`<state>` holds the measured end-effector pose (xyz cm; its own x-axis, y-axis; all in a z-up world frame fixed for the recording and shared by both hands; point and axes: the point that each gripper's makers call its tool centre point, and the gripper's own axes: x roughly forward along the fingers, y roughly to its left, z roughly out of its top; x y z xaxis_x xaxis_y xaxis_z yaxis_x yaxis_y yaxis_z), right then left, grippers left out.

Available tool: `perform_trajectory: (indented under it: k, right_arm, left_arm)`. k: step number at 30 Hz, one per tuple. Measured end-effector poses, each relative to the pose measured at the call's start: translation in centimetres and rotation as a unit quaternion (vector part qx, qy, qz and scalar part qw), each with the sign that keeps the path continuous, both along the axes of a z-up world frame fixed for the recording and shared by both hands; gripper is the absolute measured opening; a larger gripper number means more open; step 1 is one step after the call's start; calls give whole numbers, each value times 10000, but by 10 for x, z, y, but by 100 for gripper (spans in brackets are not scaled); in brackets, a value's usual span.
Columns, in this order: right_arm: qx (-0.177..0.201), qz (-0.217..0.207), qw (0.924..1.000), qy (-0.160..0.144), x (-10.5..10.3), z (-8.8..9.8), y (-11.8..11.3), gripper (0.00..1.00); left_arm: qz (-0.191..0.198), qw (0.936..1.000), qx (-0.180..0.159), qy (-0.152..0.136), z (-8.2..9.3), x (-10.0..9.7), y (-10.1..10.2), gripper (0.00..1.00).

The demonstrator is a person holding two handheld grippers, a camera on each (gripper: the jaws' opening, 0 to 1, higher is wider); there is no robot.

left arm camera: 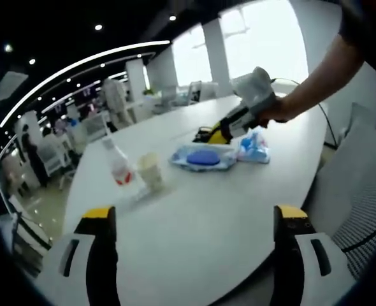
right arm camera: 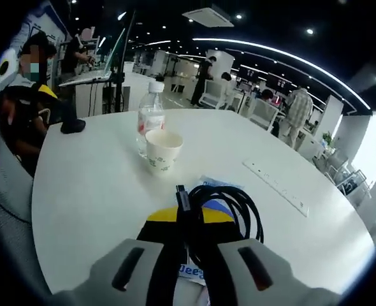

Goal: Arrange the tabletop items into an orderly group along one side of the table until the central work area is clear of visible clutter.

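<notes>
My left gripper [left arm camera: 194,213] is open, its yellow-tipped jaws wide apart low over the white table [left arm camera: 194,242], with nothing between them. Farther along stand a clear water bottle [left arm camera: 119,164] and a paper cup [left arm camera: 151,171], then a blue wipes pack [left arm camera: 202,157] and a smaller blue packet [left arm camera: 253,148]. A hand holds my right gripper [left arm camera: 216,134] just above the wipes pack. In the right gripper view, my right gripper [right arm camera: 189,217] is shut on a coiled black cable [right arm camera: 236,207] over the wipes pack [right arm camera: 216,186], with the bottle [right arm camera: 151,121] and cup [right arm camera: 162,151] beyond.
A long white strip [right arm camera: 277,186] lies flat on the table to the right. A small black object [right arm camera: 73,125] sits near the far left edge, beside a seated person. A mesh office chair [left arm camera: 366,210] stands at the table's right edge. Other desks and people fill the room behind.
</notes>
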<state>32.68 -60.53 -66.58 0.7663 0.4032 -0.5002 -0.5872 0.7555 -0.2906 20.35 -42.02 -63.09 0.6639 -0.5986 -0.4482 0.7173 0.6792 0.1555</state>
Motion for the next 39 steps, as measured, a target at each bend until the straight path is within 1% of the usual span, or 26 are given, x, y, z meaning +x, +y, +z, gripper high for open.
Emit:
perform_trajectory:
  k: [12,24,32,39]
  right_arm:
    - [-203,312,9992,-176,-31,7,9,8]
    - [-361,588,9971,-315,-54,14,19,8]
    - [-435,748,9958,-310,-70,11,29,8]
    - [-515,865,9947,-227,-86,1,33,8]
  left_arm:
    - [24,9999,-99,30,1,0,0,100]
    - [56,9998,-172,56,1,0,1,100]
    - [55,9997,-220,79,2,-1,0,100]
    - [48,9997,-230,93,2,-1,0,100]
